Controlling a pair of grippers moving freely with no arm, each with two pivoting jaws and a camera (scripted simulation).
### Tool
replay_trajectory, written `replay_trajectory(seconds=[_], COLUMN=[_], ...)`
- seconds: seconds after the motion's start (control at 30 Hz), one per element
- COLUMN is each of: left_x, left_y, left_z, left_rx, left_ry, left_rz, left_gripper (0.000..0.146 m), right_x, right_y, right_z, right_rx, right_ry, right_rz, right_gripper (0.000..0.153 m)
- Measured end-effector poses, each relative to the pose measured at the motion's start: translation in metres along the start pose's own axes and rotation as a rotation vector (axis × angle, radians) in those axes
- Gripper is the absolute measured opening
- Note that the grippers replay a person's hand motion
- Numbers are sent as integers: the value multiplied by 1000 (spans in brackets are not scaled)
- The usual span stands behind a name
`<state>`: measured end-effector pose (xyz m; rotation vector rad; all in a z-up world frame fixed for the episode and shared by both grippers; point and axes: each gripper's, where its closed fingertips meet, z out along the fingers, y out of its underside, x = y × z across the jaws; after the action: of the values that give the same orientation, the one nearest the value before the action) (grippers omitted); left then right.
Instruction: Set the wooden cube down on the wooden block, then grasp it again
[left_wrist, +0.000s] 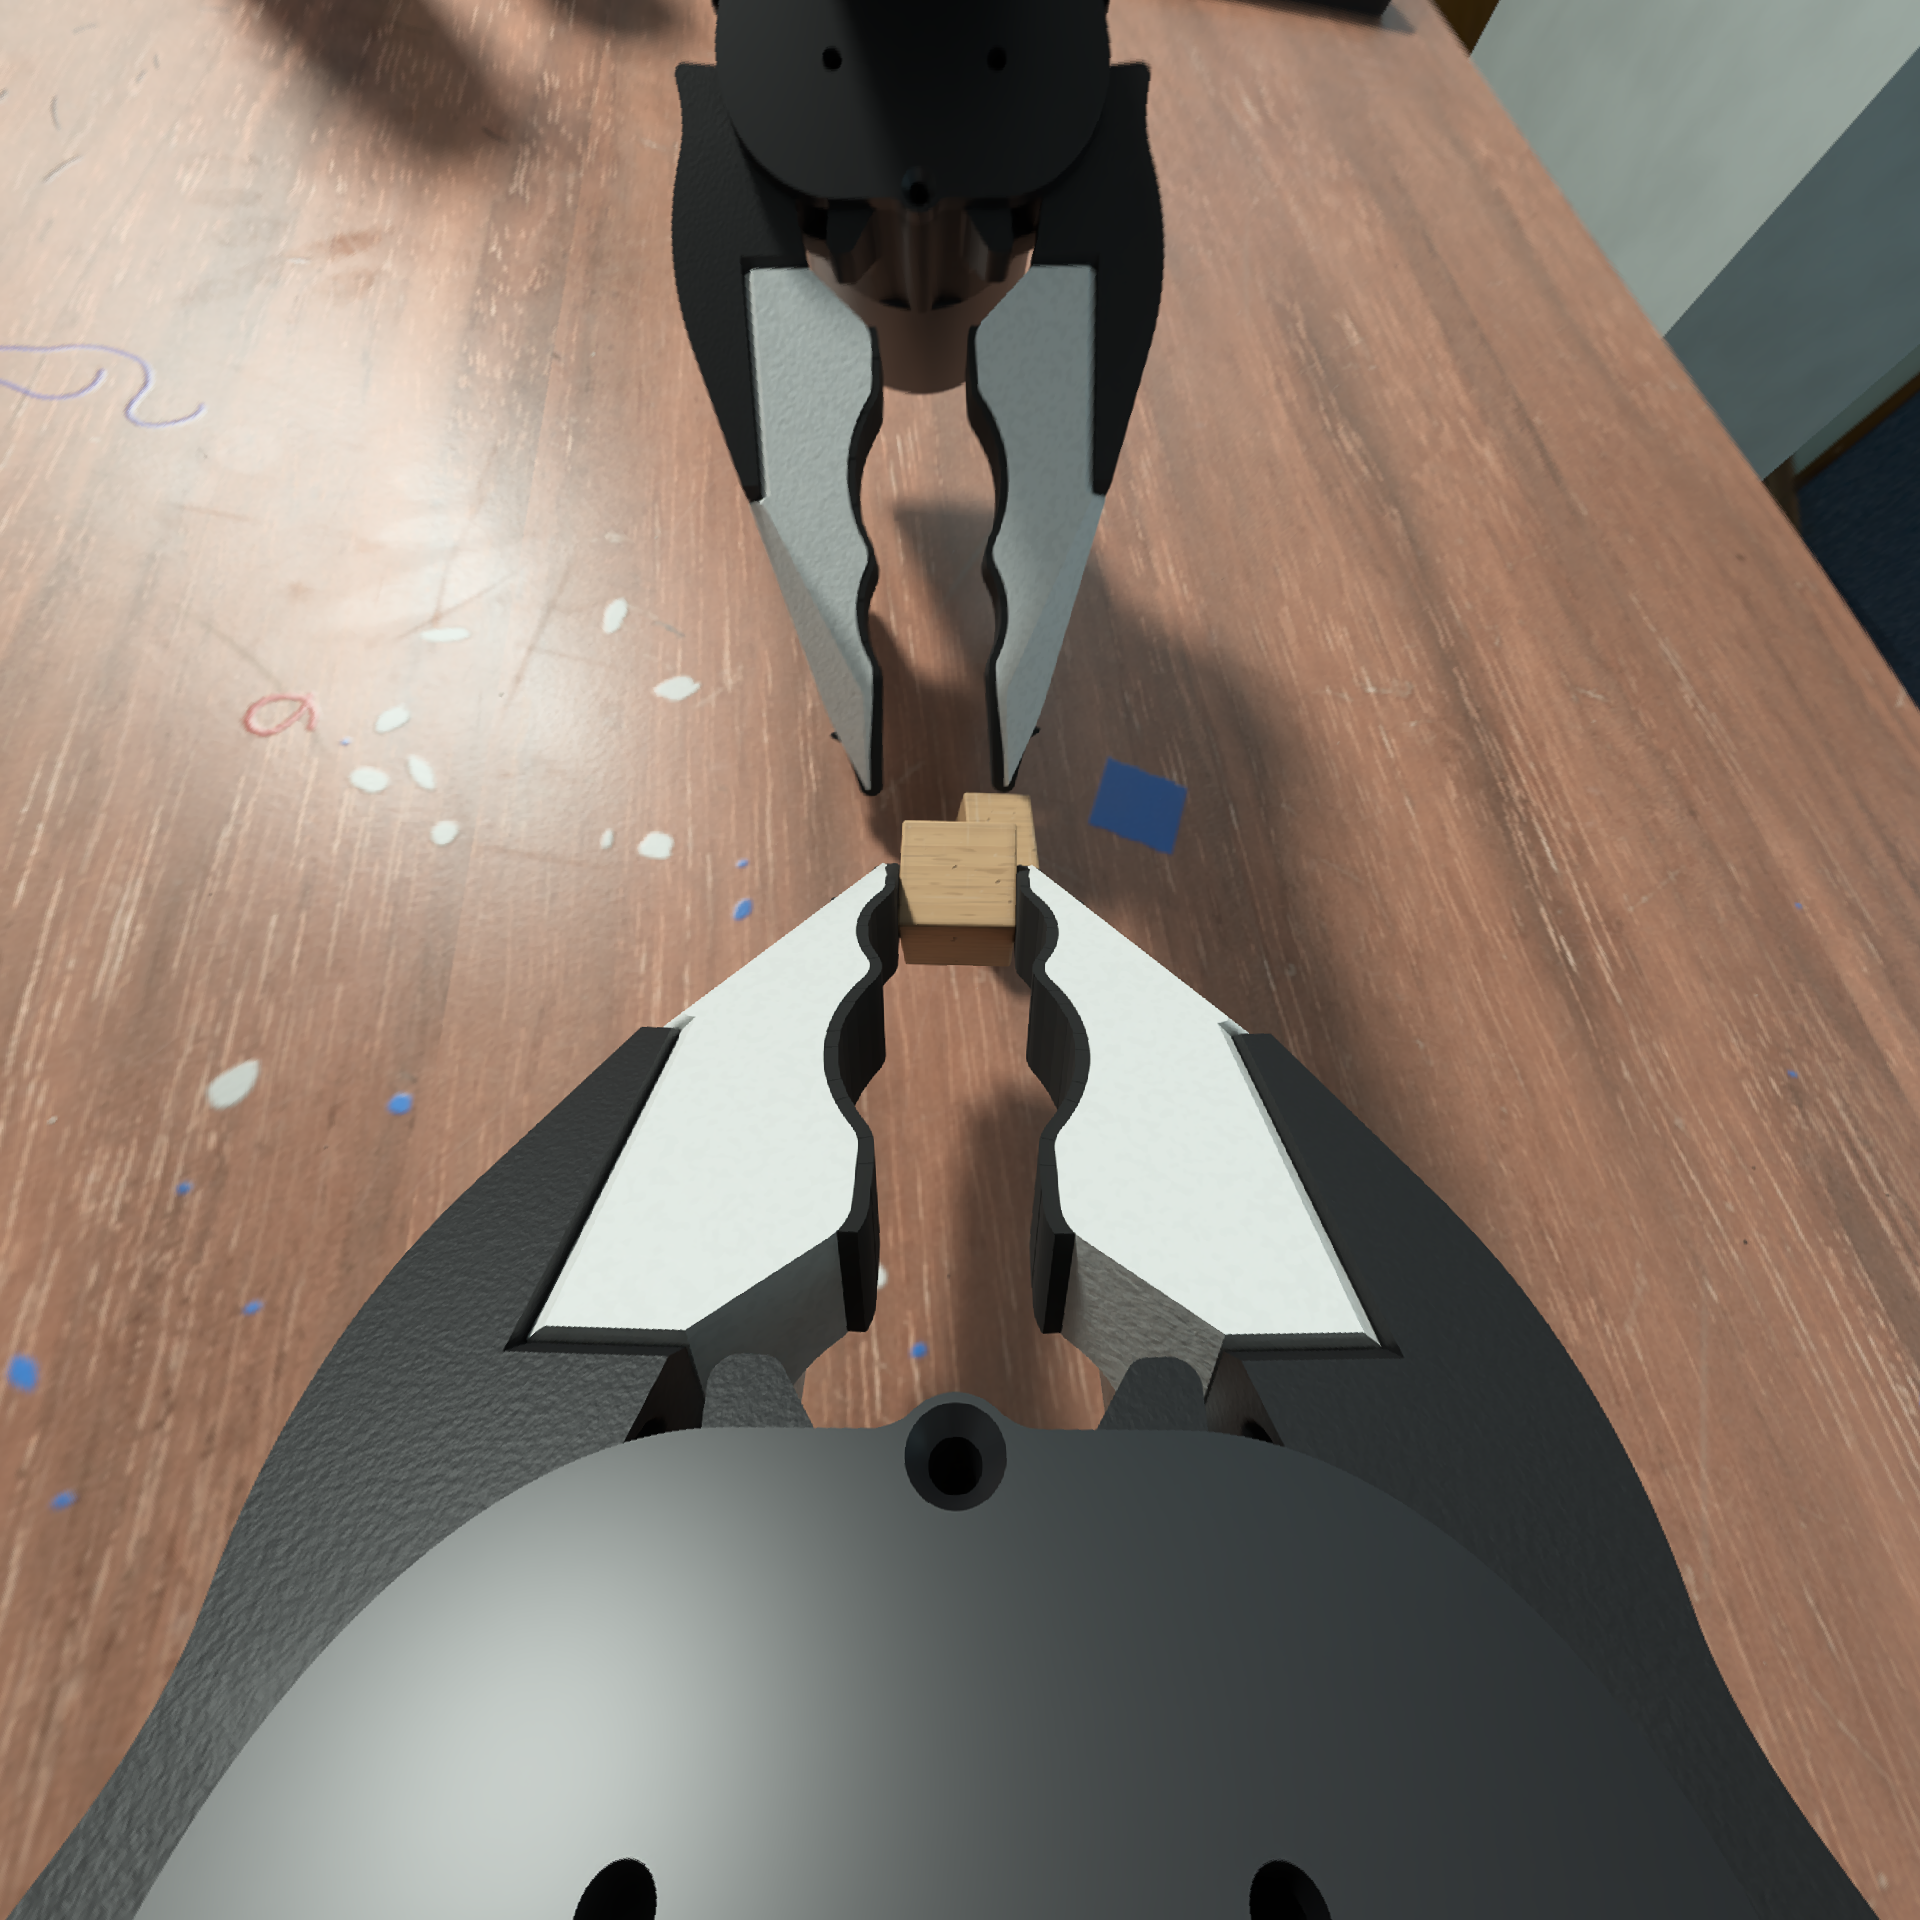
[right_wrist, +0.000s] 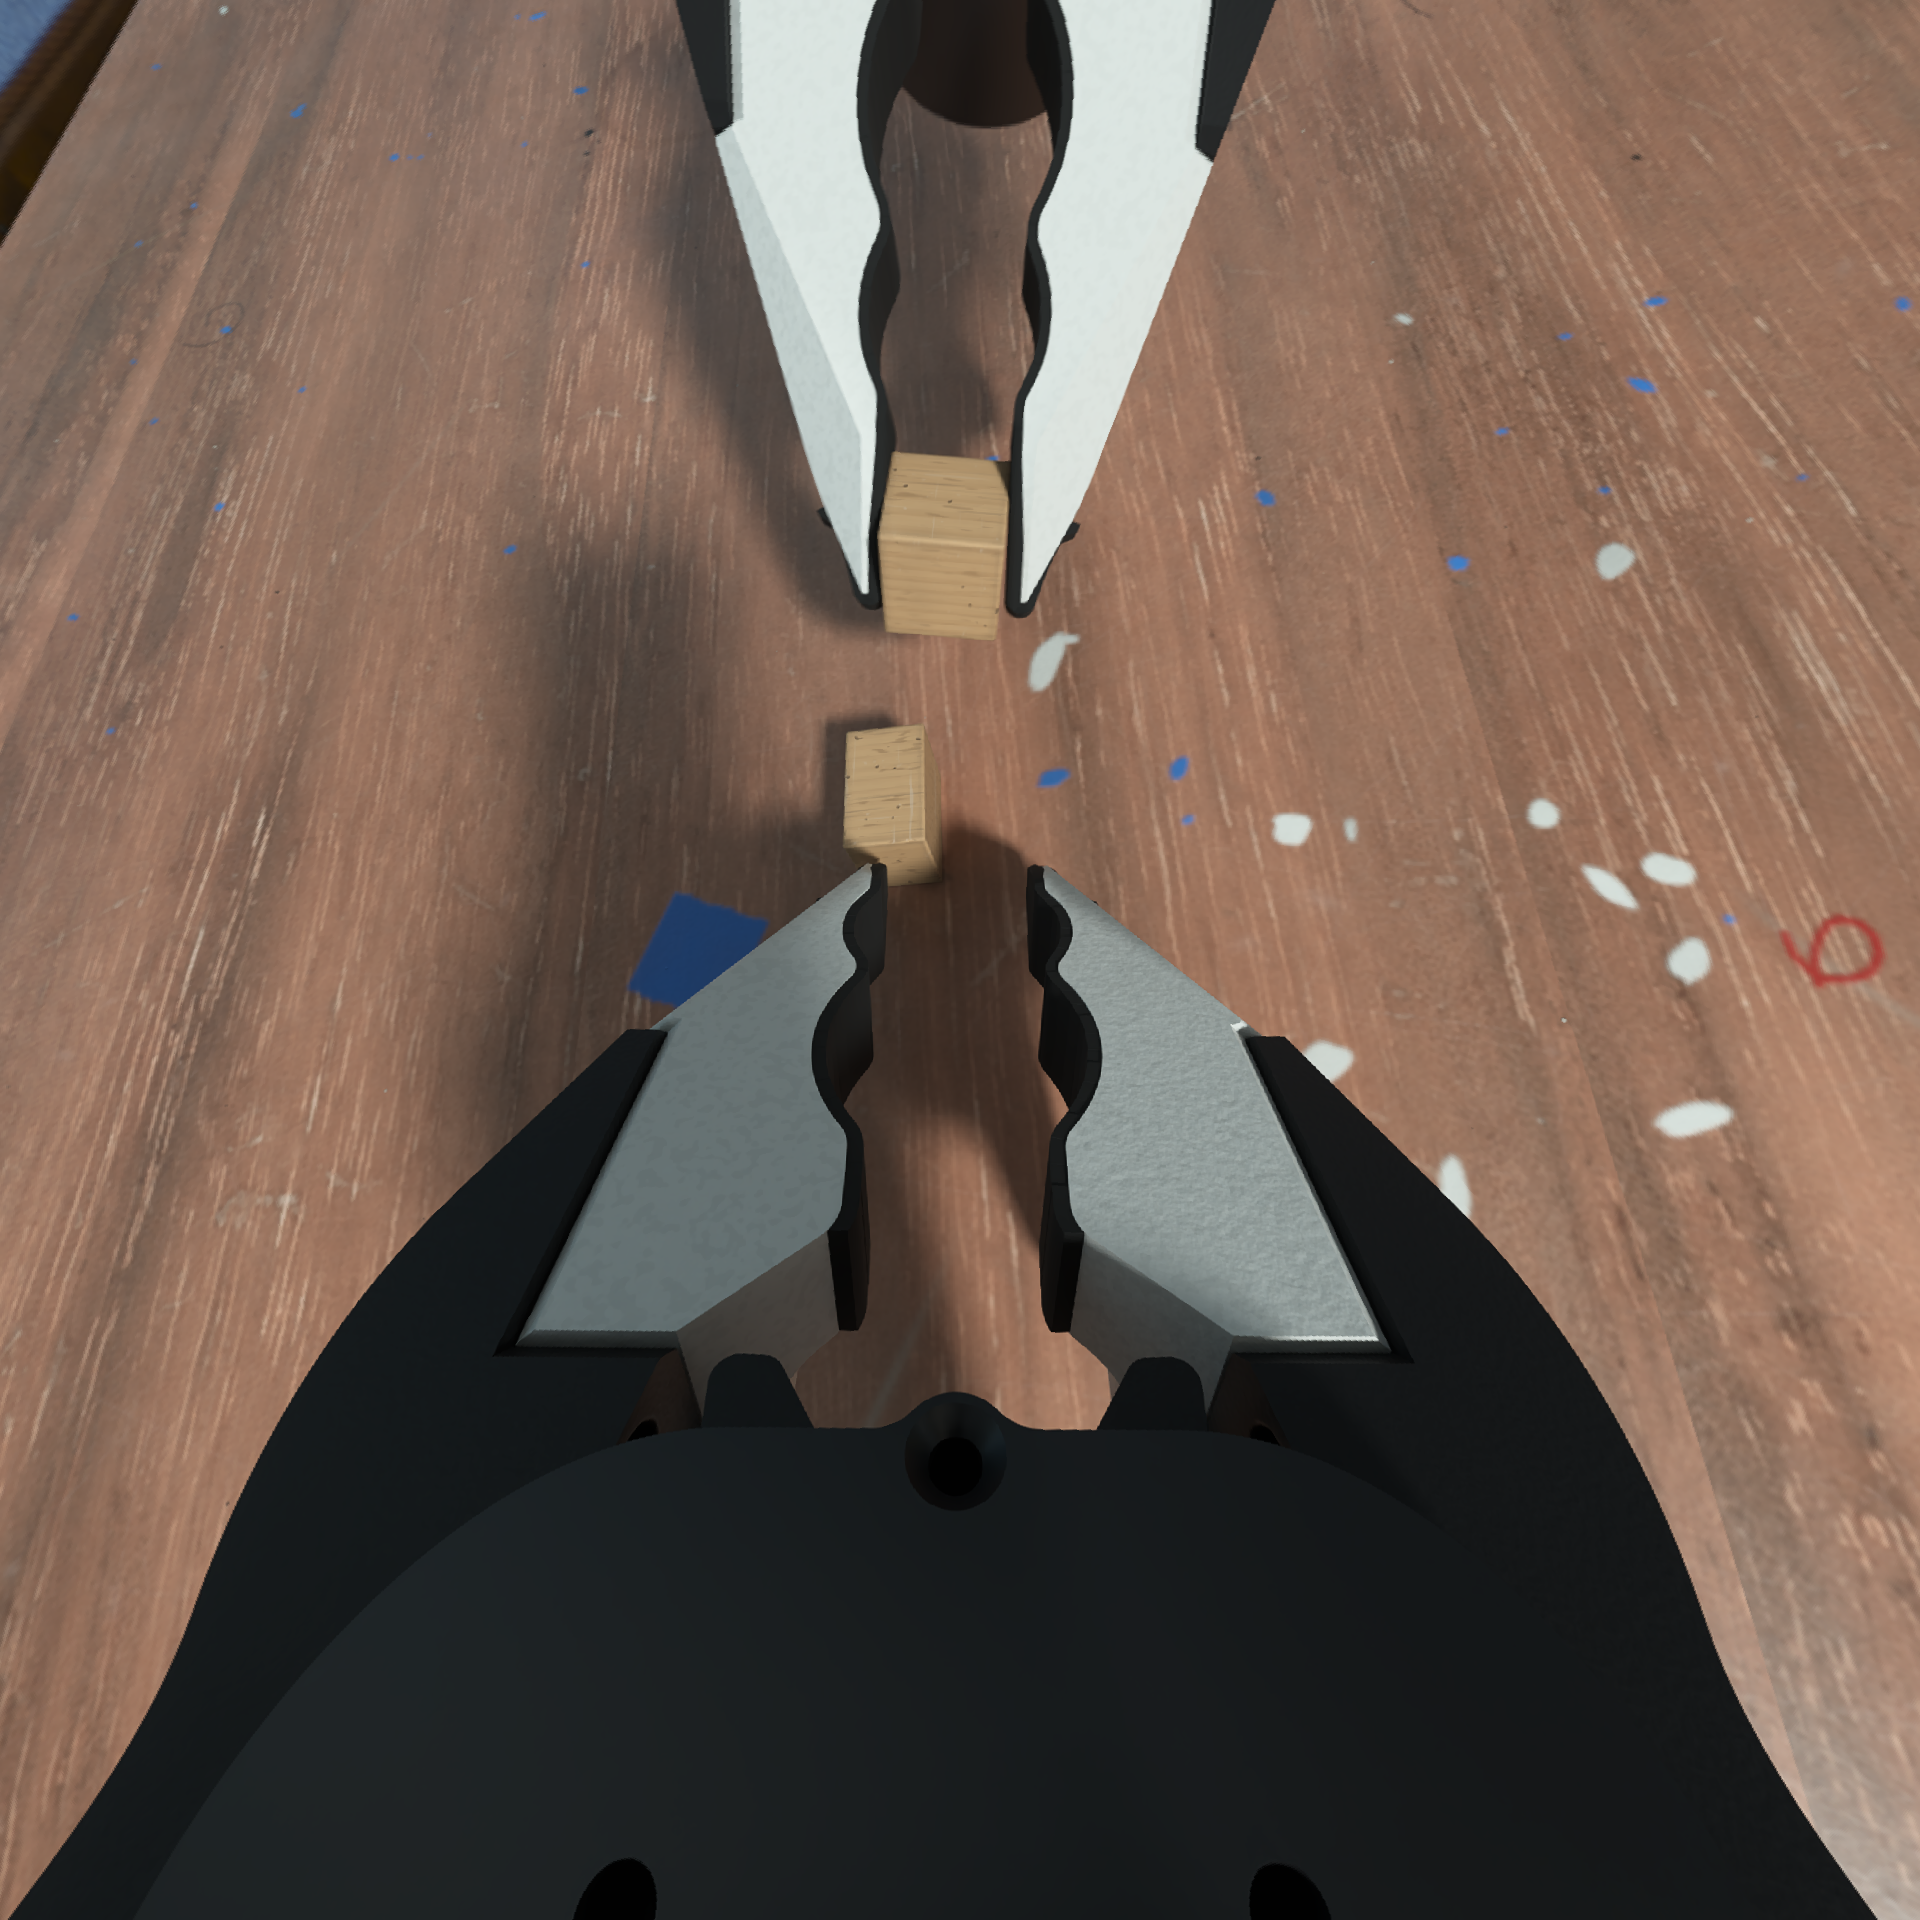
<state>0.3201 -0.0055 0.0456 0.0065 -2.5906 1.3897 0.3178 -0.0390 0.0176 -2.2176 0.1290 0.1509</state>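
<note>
My left gripper (left_wrist: 956, 881) is shut on the wooden cube (left_wrist: 956, 871), pinched between its fingertips a little above the table. The right wrist view shows it from the front, with the cube (right_wrist: 943, 540) between the left gripper's (right_wrist: 940, 608) tips. The wooden block (right_wrist: 889, 805) is a small upright piece standing on the table between the two grippers; it peeks out just behind the cube (left_wrist: 1000, 812). The cube is not touching the block. My right gripper (right_wrist: 956, 881) is open and empty, with its left fingertip just short of the block. It faces the left gripper (left_wrist: 940, 781).
A flat blue square patch (left_wrist: 1138, 805) lies on the brown wooden table (left_wrist: 1455, 727) beside the block, and also shows by my right gripper's left finger (right_wrist: 691, 945). White and blue paint flecks dot the tabletop. The table's edge runs along the right (left_wrist: 1704, 343).
</note>
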Motion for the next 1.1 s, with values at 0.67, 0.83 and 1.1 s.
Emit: replay_trajectory(seconds=[0.67,0.83,1.1], left_x=[-3,5,16], left_y=[-2,-3,-1], left_z=[16,16,29], left_rx=[32,24,-44], left_ry=[-12,-27,-171], left_rz=[-87,20,334], left_gripper=[21,21,21], right_x=[1,0,-3], right_y=[-2,-2,1], right_z=[1,2,4], right_rx=[9,3,-21], right_ry=[9,19,45], right_rz=[3,-14,-78], right_gripper=[33,32,35])
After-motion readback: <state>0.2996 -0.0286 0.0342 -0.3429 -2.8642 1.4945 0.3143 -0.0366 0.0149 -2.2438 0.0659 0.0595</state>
